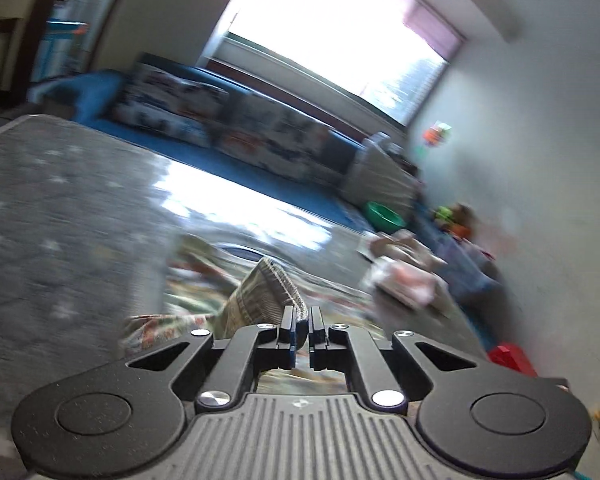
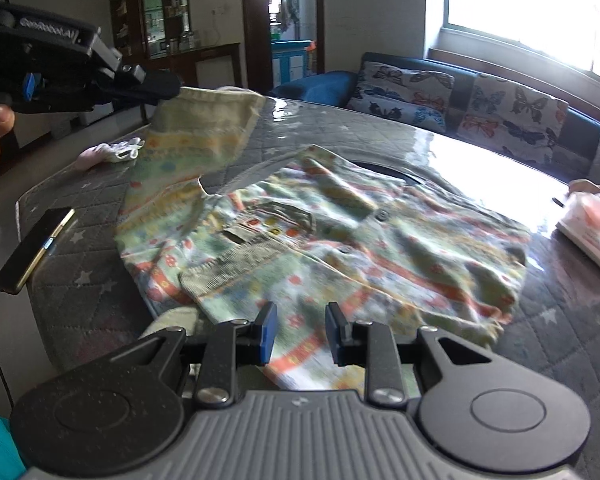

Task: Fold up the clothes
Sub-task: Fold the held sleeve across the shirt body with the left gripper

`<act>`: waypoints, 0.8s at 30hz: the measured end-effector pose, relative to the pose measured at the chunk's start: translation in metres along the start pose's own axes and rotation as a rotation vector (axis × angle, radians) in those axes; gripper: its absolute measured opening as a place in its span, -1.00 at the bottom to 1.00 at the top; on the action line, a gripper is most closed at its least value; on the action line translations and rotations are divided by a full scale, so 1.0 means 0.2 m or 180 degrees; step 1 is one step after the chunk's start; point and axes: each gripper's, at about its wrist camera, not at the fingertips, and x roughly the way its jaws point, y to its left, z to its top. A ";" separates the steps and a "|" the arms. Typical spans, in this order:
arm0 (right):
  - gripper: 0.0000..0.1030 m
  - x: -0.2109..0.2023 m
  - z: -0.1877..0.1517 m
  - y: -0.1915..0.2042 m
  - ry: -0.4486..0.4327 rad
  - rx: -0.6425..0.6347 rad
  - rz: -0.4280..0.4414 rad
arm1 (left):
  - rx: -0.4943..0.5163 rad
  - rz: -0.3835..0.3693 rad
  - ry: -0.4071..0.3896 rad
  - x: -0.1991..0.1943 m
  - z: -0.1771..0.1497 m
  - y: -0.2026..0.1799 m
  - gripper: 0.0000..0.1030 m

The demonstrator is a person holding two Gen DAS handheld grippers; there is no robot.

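Both wrist views look low and close across the table point(image 2: 560, 308), sharing the patterned garment point(image 2: 340, 232)

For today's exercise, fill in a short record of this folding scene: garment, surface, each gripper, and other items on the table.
garment: patterned shirt, spread out, one sleeve lifted
surface: grey quilted table cover with stars
left gripper: shut on the sleeve cuff, raised
right gripper: open, above the shirt's near edge
other items: phone at table edge; pink folded clothes
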 end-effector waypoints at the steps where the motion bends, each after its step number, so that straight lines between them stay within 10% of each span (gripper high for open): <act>1: -0.49 -0.01 -0.01 -0.01 -0.0003 0.0023 -0.0018 | 0.0021 -0.0059 0.0040 0.03 -0.01 -0.03 -0.89; 14: -0.49 -0.09 -0.10 -0.12 0.0058 0.0261 -0.0182 | 0.0251 -0.0535 0.0670 0.34 -0.23 -0.22 -0.87; 24: -0.49 -0.14 -0.12 -0.23 0.0112 0.0450 -0.0405 | 0.0394 -0.0536 0.0909 0.34 -0.31 -0.14 -0.50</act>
